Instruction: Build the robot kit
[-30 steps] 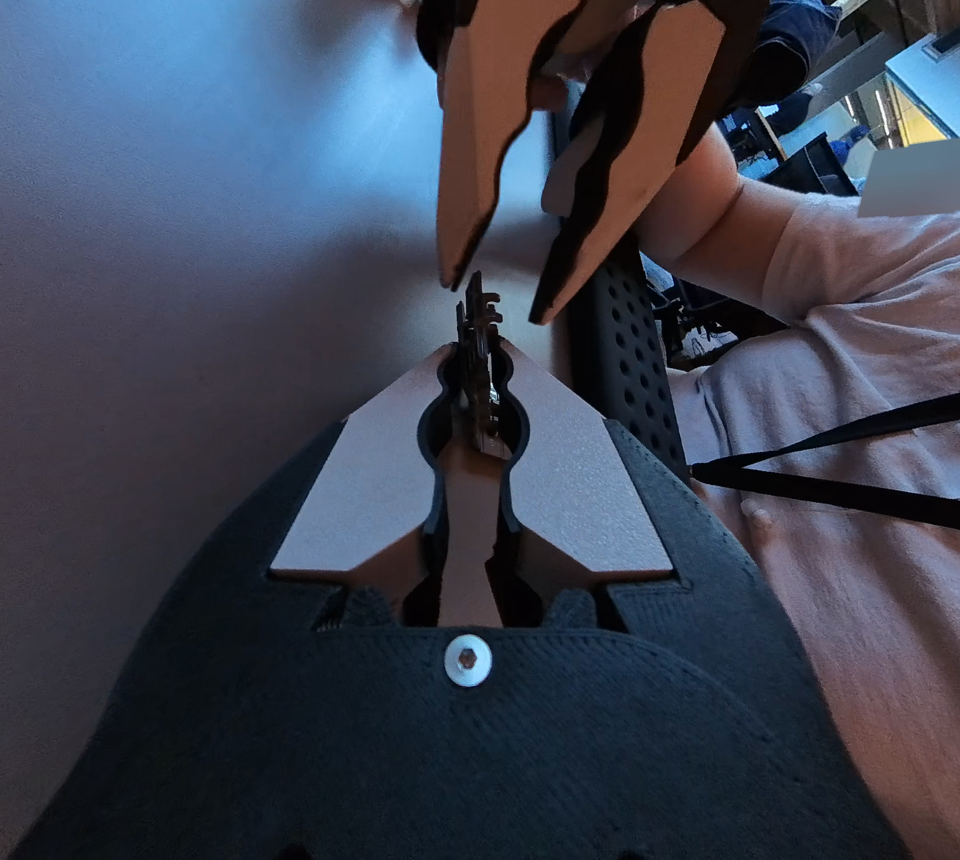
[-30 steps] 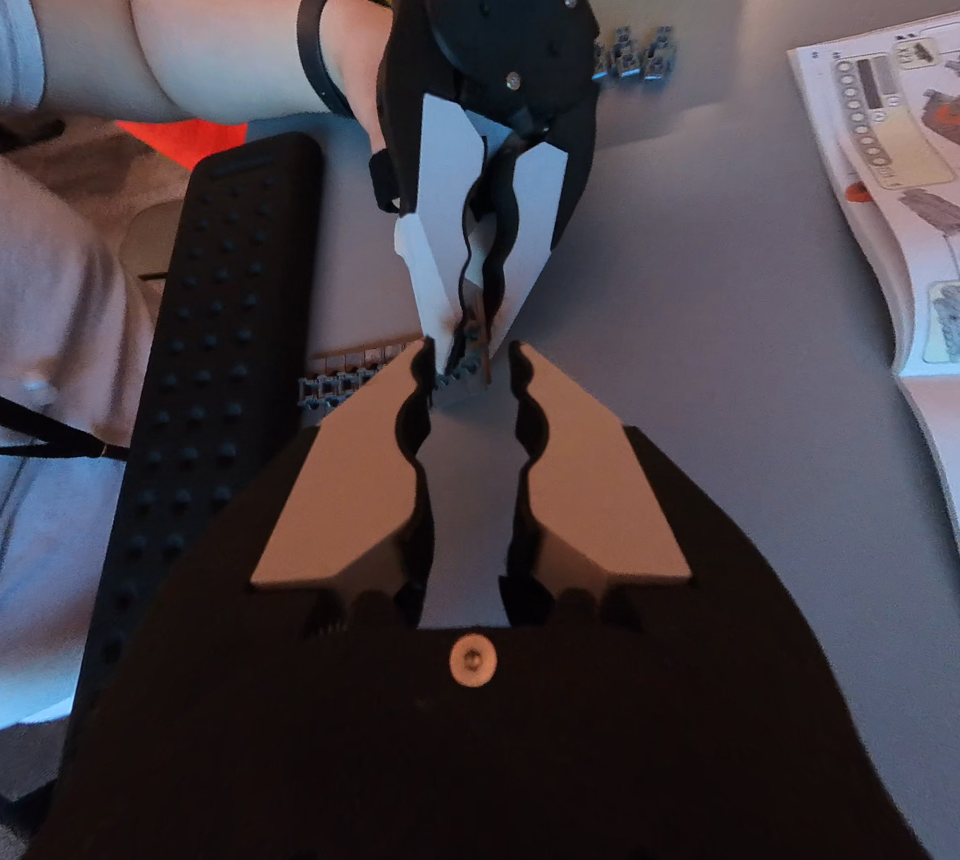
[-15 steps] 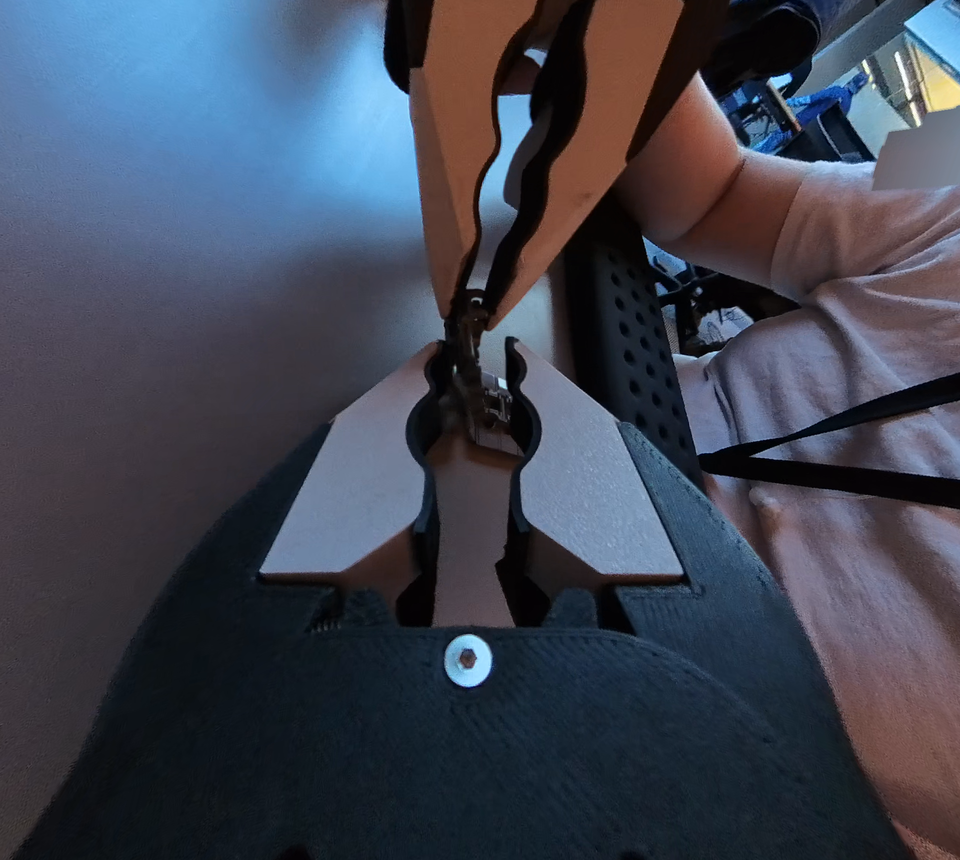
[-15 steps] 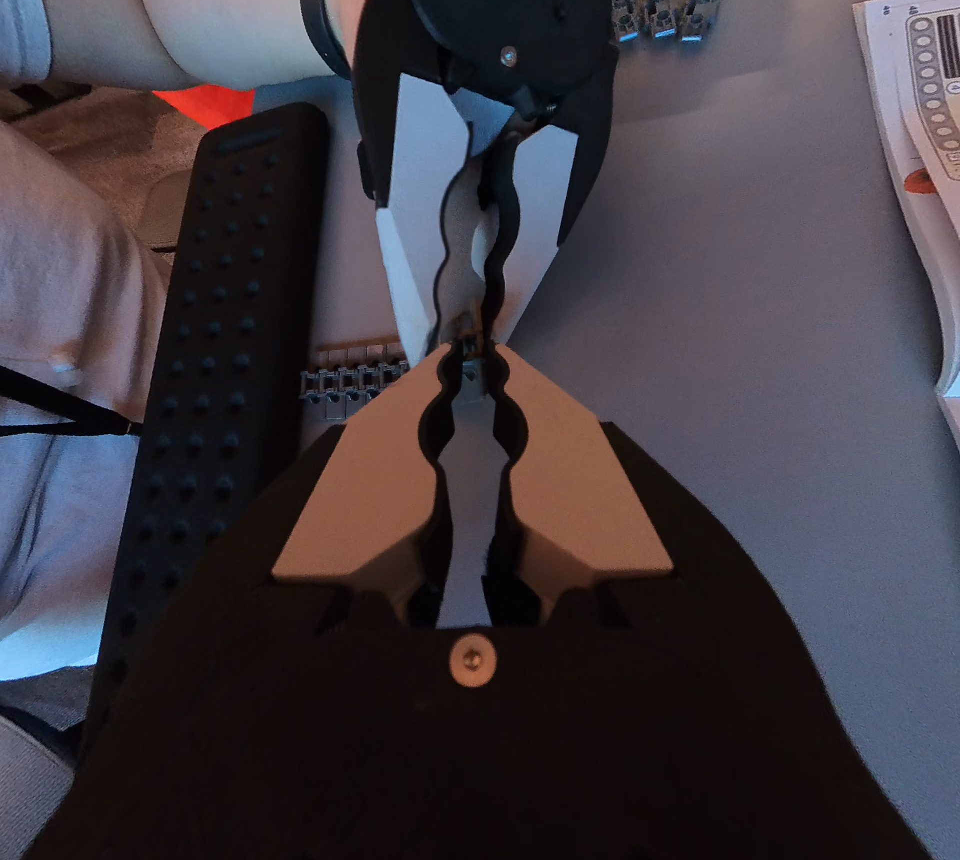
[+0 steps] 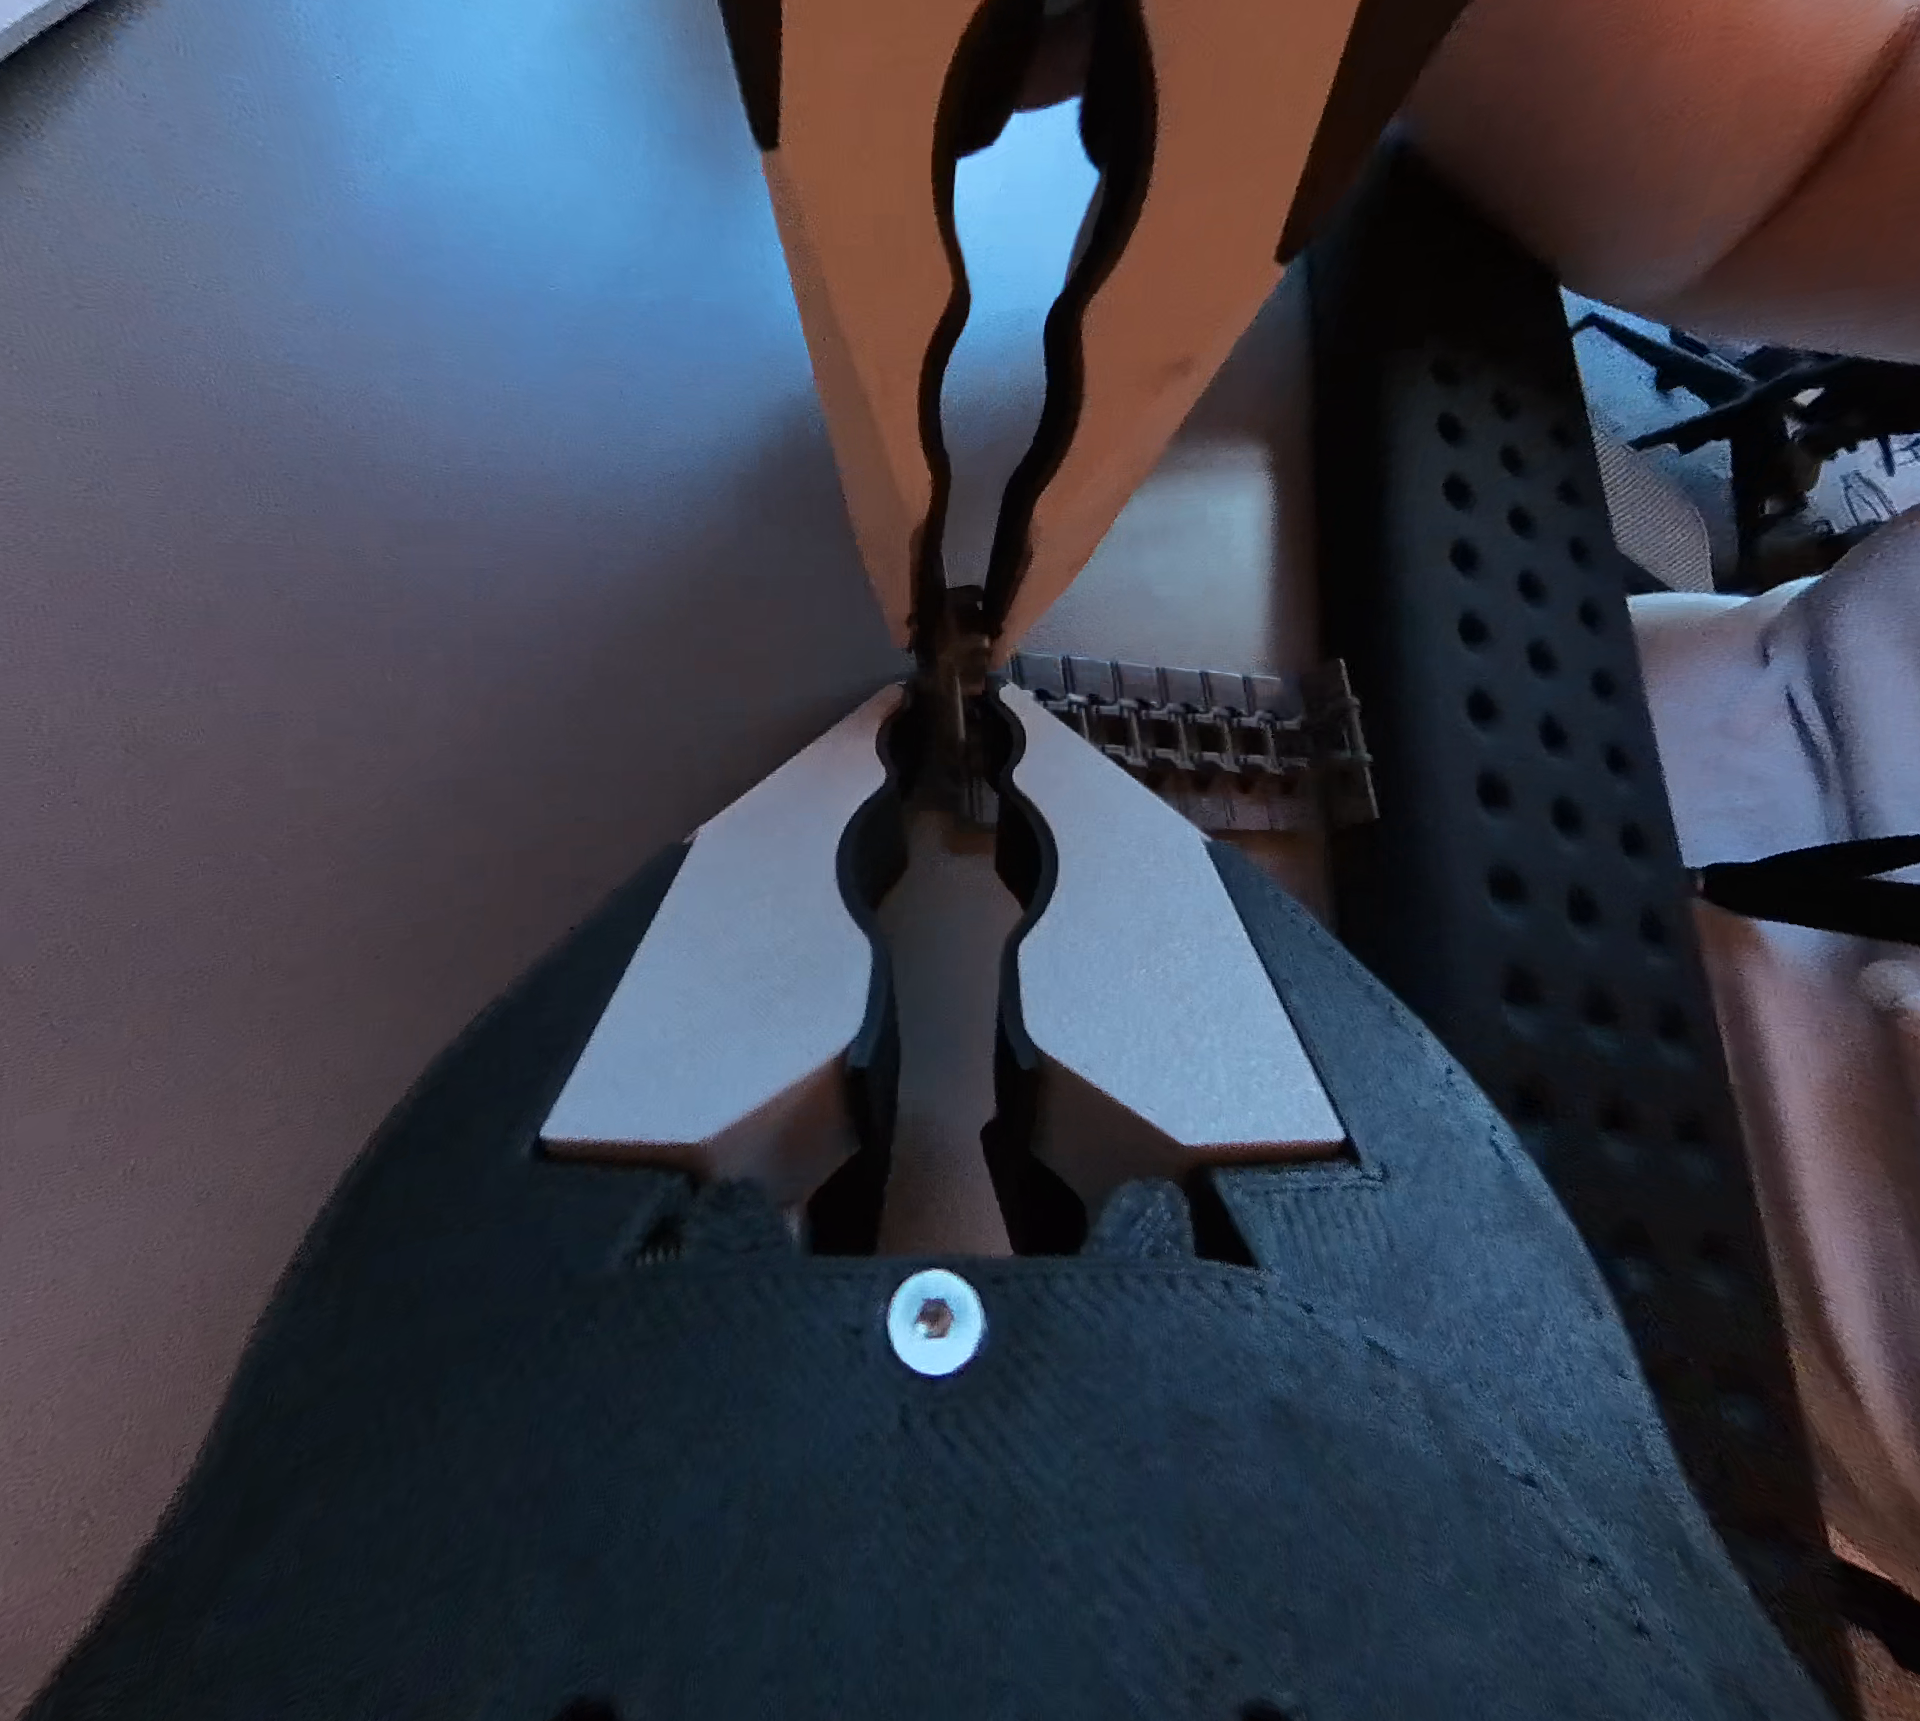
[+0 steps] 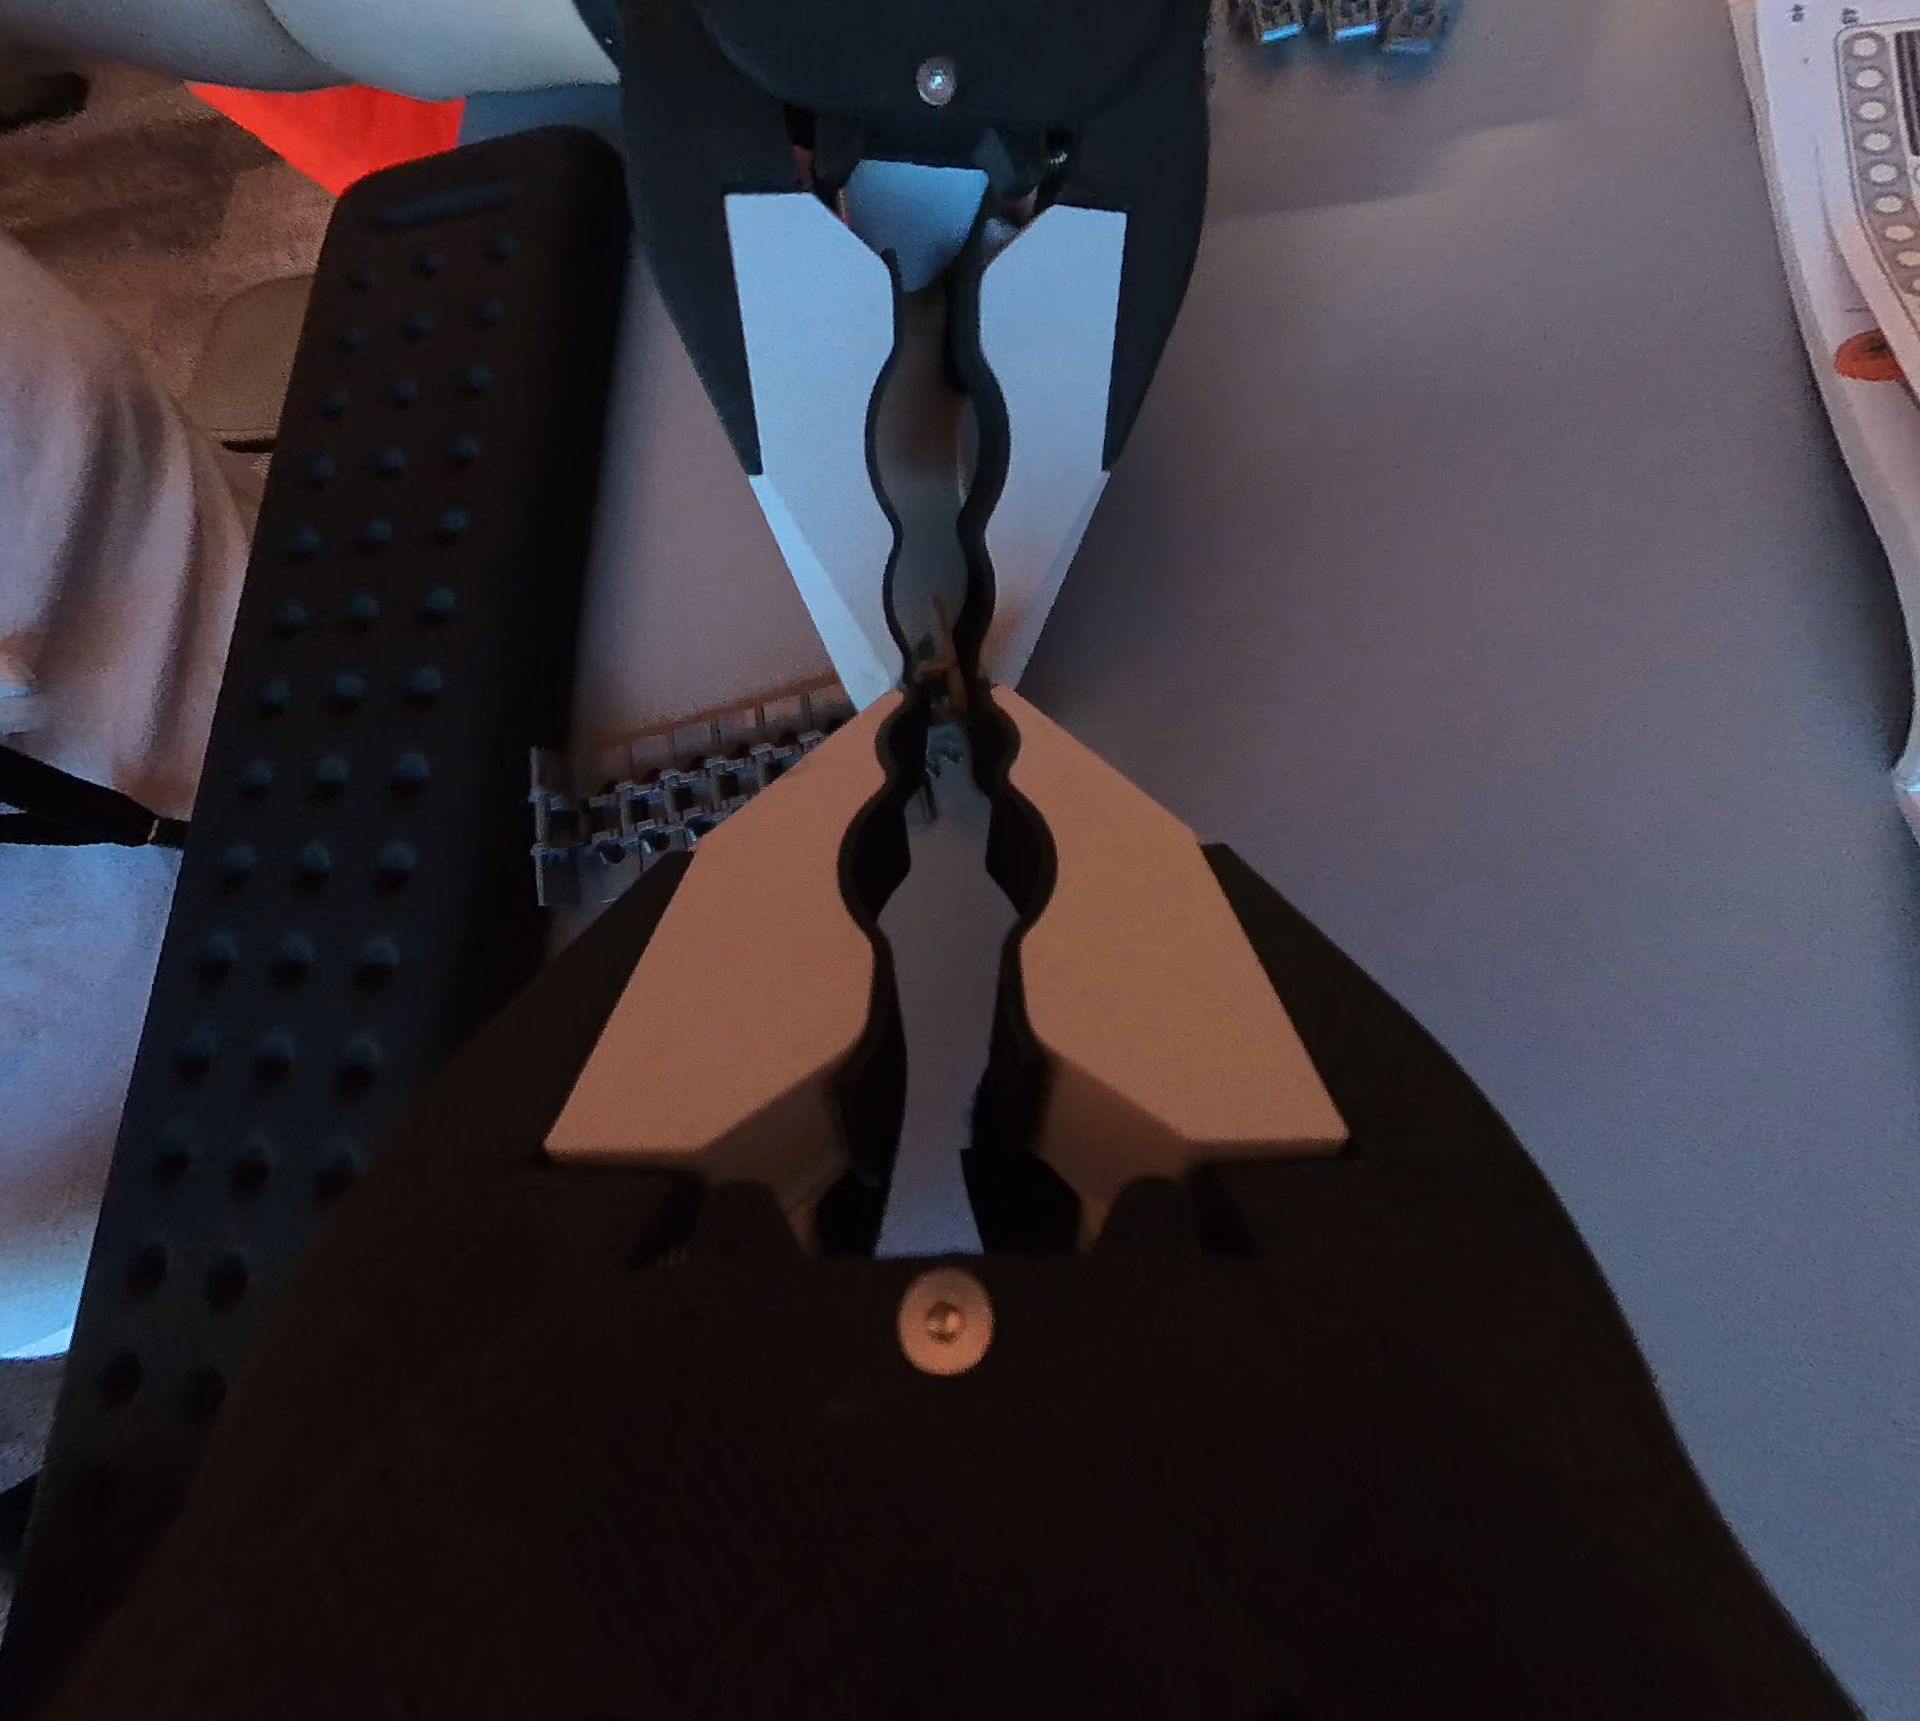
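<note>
1. The left gripper and right gripper meet tip to tip, both clenched on one small dark plastic track link.
2. It hangs over the grey table, beside the grey linked track strip at the near edge.
3. Probably light, stiff, fiddly (grip its flat sides).

A track strip lies on the table, between a studded bar and a booklet.
</note>
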